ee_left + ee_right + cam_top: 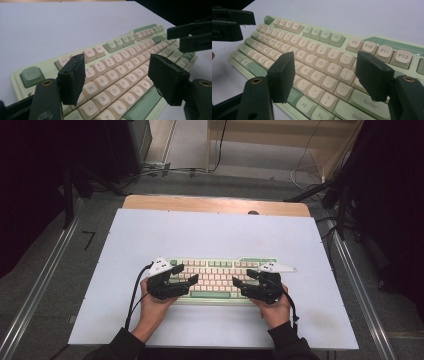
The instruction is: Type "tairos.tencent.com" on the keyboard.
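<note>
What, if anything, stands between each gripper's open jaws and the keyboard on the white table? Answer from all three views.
Nothing visible does. The left gripper hovers open over the keyboard's left end, the right gripper open over its right end. In each gripper view, bare keys lie directly between and beyond the jaws. The other gripper shows only at the frame's edge.

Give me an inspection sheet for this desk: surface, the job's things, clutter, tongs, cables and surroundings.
Surface: pale mat on a wooden table.
Job's things: keyboard, green case with cream keys, lying flat on the mat near the person's side.
Clutter: nothing seen.
Tongs: left tongs open over the keyboard's left end; right tongs open over its right end; nothing between the jaws.
Cables: a black cable trails from the left tongs; loose cables on the floor beyond the table.
Surroundings: grey floor, dark stands at both sides.
</note>
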{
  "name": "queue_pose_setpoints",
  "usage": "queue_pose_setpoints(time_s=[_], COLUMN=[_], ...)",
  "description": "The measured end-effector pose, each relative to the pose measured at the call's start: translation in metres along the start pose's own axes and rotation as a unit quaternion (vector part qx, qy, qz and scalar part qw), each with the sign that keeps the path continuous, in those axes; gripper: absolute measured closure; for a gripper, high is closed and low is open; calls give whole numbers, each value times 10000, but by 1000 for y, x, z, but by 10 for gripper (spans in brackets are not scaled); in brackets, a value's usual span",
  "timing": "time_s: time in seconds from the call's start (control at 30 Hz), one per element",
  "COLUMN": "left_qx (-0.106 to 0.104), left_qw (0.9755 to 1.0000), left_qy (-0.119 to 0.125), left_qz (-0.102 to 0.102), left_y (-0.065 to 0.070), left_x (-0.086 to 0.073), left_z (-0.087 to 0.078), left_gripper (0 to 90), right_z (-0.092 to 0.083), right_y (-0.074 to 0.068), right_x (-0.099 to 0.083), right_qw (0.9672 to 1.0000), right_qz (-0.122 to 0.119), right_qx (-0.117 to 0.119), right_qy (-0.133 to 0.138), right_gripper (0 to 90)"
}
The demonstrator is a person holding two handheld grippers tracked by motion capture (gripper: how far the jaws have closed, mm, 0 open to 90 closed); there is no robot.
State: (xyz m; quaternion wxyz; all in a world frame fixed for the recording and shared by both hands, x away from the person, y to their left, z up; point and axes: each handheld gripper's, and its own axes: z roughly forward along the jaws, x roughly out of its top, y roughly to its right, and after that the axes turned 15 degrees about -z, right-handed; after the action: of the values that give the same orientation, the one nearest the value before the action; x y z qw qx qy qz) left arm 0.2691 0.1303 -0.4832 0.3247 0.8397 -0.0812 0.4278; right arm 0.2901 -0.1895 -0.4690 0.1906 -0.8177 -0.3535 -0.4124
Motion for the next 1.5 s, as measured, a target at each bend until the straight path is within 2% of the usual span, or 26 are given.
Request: queue_pose_setpoints(time_s=[0.2,0.33,0.43,0.6,0.67,1.13,1.5], left_qx=[106,110,101,88,82,48,31], left_qw=[9999,9999,9999,9999,9999,10000,10000], left_qy=[78,75,79,74,72,50,15], left_qz=[-4,-10,-7,5,1,0,-17], left_y=[-2,-3,-3,-3,-3,-3,-3], left_x=[0,0,0,0,0,0,0], left_z=[-1,-1,0,0,0,0,0], left_gripper=[290,292,298,314,315,333,335], right_z=[0,0,2,8,12,31,44], right_y=[1,1,1,-3,-4,-5,-7], right_x=[0,1,3,8,10,13,13], right_qw=[10000,10000,9999,9993,9990,9985,9965], right_qz=[4,-17,-74,-355,-442,-480,-545], right_qx=[-2,-11,37,94,83,85,-34], right_qy=[9,15,62,-3,-20,-249,-638], right_gripper=[306,345,488,814,874,875,875])
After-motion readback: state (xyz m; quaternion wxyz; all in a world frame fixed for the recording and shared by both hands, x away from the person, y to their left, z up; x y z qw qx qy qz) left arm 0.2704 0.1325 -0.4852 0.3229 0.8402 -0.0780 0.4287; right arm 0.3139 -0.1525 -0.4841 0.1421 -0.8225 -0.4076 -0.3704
